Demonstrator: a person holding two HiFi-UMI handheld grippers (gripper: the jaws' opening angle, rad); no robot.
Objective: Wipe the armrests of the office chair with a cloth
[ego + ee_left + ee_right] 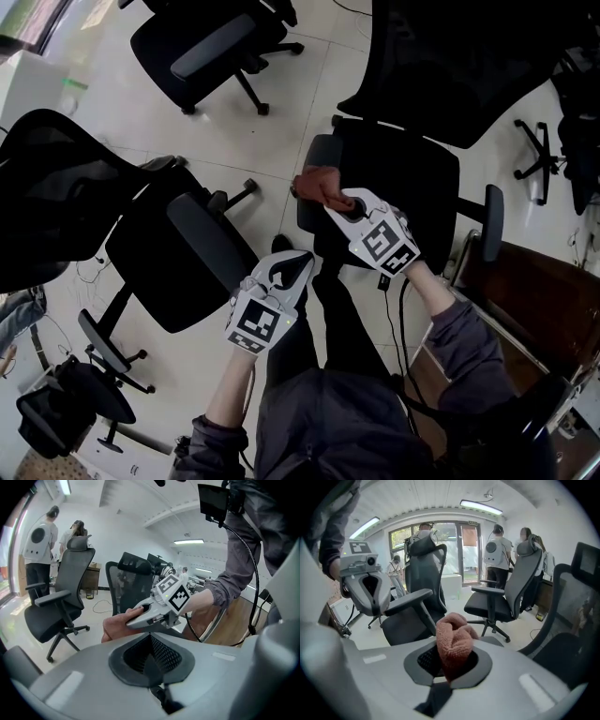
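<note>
My right gripper (pixel 343 202) is shut on a reddish-brown cloth (pixel 319 186), which rests on the near armrest (pixel 317 211) of the black office chair (pixel 412 183) in front of me. The chair's other armrest (pixel 492 221) stands at the right. In the right gripper view the cloth (pixel 453 641) bulges up between the jaws of the right gripper (pixel 449 665). My left gripper (pixel 289 267) hangs shut and empty, below and left of the cloth, apart from the chair. The left gripper view shows the left gripper (pixel 151 663) with its pads together, and beyond them the cloth (pixel 117 626).
A second black chair (pixel 178 253) stands close at the left, a third (pixel 202 47) farther back. A wooden desk (pixel 539 295) is at the right, a dark bag (pixel 56 412) at the bottom left. People (pixel 499 545) stand near the glass doors.
</note>
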